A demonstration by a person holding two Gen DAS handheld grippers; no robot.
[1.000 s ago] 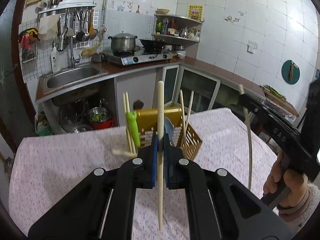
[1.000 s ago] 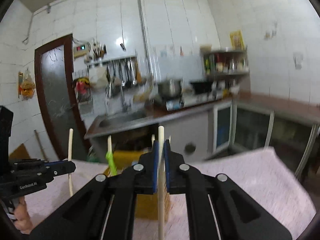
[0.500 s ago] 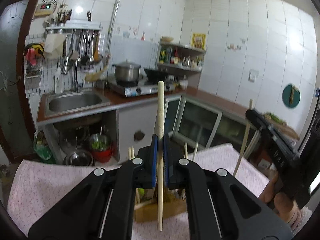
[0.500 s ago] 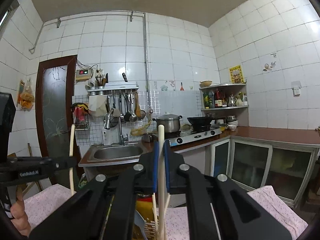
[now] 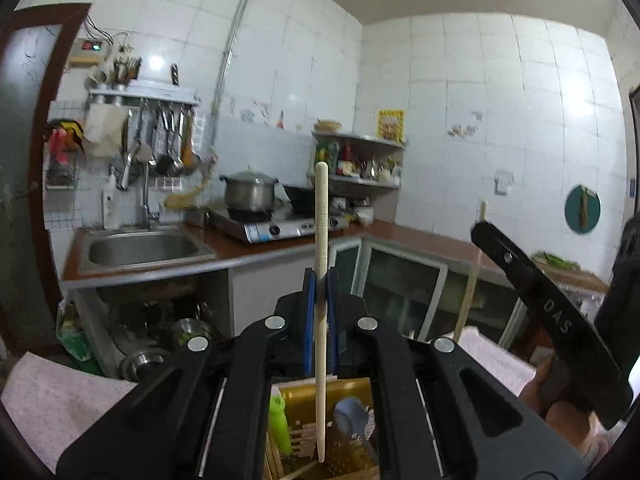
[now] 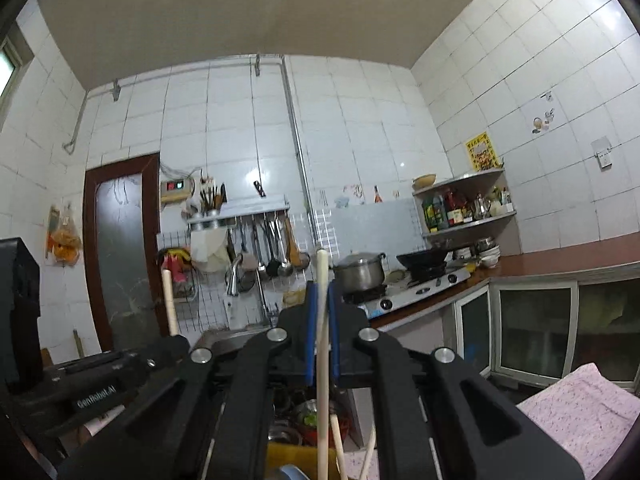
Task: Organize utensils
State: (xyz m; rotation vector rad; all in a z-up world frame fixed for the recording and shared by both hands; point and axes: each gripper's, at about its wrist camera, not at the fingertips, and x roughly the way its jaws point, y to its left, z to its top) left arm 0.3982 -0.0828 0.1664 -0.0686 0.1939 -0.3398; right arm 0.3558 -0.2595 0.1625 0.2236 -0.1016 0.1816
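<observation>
My left gripper (image 5: pixel 320 280) is shut on a pale chopstick (image 5: pixel 321 208) that stands upright. Its lower end hangs over the yellow utensil basket (image 5: pixel 300 400), which holds a green utensil (image 5: pixel 279 424) and a blue spoon (image 5: pixel 352 408). My right gripper (image 6: pixel 321 292) is shut on a second pale chopstick (image 6: pixel 322 272), also upright, above the basket (image 6: pixel 288 454) with other chopsticks (image 6: pixel 338 440) in it. Each gripper shows in the other's view: the right gripper (image 5: pixel 480 232) at the right, the left gripper (image 6: pixel 176 344) at the left.
The basket stands on a table with a pink speckled cloth (image 6: pixel 580 412). Beyond it run a counter with a steel sink (image 5: pixel 140 248), a stove with a pot (image 5: pixel 248 196) and glass-door cabinets (image 6: pixel 536 332). A hand (image 5: pixel 560 404) holds the right gripper.
Both grippers have tilted upward and moved in over the basket, which has slid from mid-view to the bottom edge. Each still grips its chopstick.
</observation>
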